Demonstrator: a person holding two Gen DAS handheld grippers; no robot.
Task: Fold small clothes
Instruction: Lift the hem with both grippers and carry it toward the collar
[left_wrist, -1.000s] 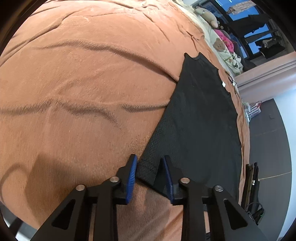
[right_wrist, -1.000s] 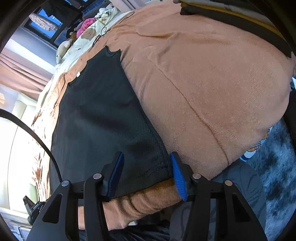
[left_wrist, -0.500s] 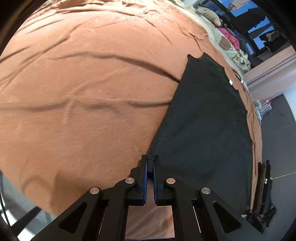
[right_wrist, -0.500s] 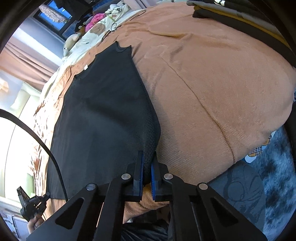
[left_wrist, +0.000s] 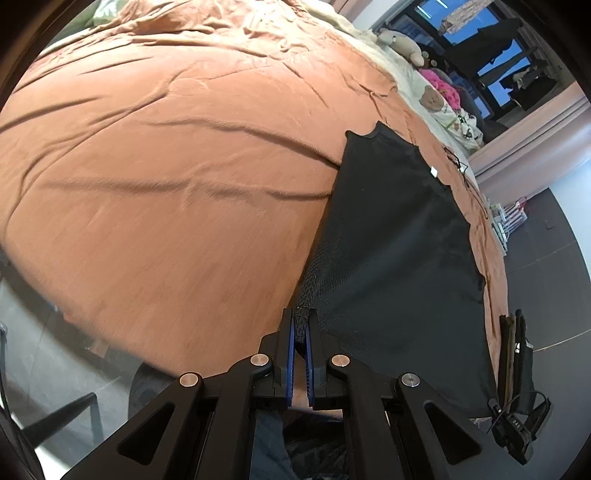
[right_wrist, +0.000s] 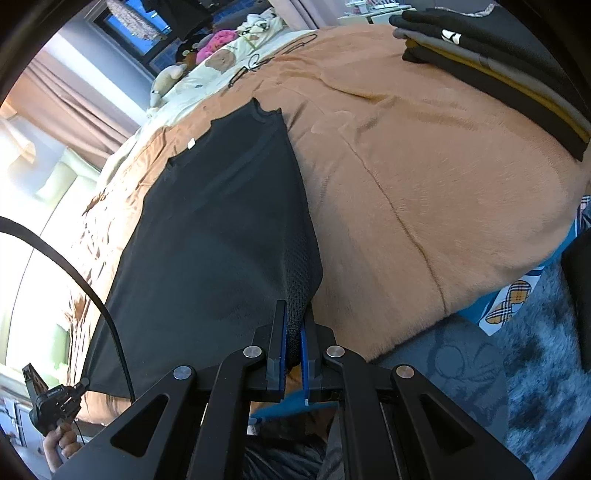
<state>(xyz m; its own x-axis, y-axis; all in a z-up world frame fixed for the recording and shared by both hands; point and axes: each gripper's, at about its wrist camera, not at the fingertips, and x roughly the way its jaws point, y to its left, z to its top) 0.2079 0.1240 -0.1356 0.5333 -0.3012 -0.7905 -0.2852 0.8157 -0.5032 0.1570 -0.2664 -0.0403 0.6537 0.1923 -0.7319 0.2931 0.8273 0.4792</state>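
While its blue pads press together on a bunched corner of the black garment, the left gripper has its jaws all but closed, the mesh hem pinched between them and drawn up off the bed. The right gripper is clamped the same way on the other near corner of the same garment, dark knit fabric squeezed between its blue pads. From these two held corners the garment stretches away across the orange blanket, lying flat for most of its length, with its neckline and a small white label at the far end. In the right wrist view the blanket runs on to the right, where a stack of folded clothes sits near the bed's edge, well apart from the garment. Beyond the garment, plush toys and a patterned pillow lie at the head of the bed, with a window behind them
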